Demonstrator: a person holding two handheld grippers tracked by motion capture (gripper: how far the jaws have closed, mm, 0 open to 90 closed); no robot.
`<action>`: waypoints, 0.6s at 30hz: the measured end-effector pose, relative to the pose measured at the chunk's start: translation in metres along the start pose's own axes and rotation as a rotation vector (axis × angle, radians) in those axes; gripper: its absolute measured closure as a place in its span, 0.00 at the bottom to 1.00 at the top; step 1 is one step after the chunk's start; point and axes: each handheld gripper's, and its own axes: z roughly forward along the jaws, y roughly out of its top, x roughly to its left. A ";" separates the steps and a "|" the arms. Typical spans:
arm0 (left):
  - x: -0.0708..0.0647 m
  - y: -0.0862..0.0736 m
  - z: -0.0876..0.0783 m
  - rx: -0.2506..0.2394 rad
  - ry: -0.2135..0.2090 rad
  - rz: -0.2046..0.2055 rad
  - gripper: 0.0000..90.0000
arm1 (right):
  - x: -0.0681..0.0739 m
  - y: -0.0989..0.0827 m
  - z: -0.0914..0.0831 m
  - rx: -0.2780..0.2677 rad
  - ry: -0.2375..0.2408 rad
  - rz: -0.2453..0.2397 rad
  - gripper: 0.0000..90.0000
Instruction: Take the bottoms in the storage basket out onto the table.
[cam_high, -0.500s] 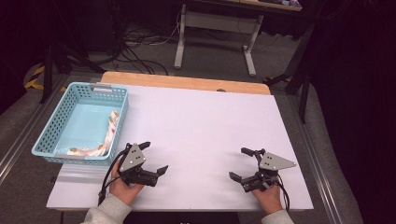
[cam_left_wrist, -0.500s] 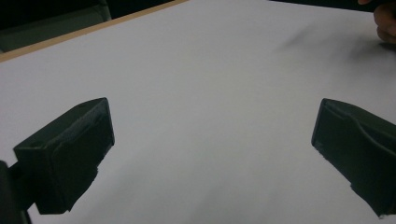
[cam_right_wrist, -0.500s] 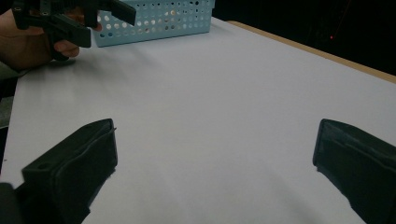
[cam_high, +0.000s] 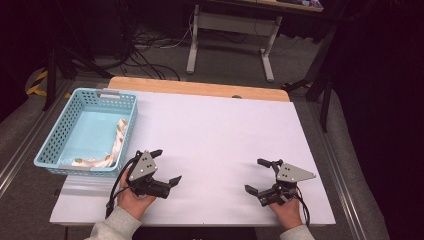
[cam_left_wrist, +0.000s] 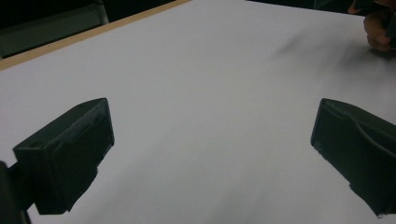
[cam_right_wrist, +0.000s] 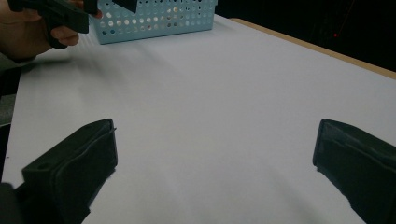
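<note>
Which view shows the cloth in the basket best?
The high view: the cloth lies along the basket's right and near walls. The right gripper view catches a stretch of basket wall, not its inside.

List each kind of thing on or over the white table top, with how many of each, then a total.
Handheld two-jaw grippers: 2, left gripper and right gripper, both open and empty
Light blue perforated basket: 1
Patterned cloth strip lying in the basket: 1
Total: 4

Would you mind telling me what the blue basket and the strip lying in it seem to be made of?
The blue basket looks like moulded matte plastic, with regular holes in its walls. The strip looks like soft printed cloth, since it lies limp and curved, though that is uncertain.
</note>
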 end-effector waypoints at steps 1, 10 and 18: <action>0.001 0.001 0.000 0.002 0.002 -0.002 0.01 | 0.000 0.000 0.000 0.001 -0.001 0.000 0.01; 0.003 0.011 -0.002 0.024 0.002 0.018 0.01 | 0.000 0.000 0.001 0.005 0.006 0.001 0.01; 0.006 0.018 -0.005 0.028 0.005 0.031 0.01 | 0.000 0.000 0.001 0.006 0.017 0.003 0.01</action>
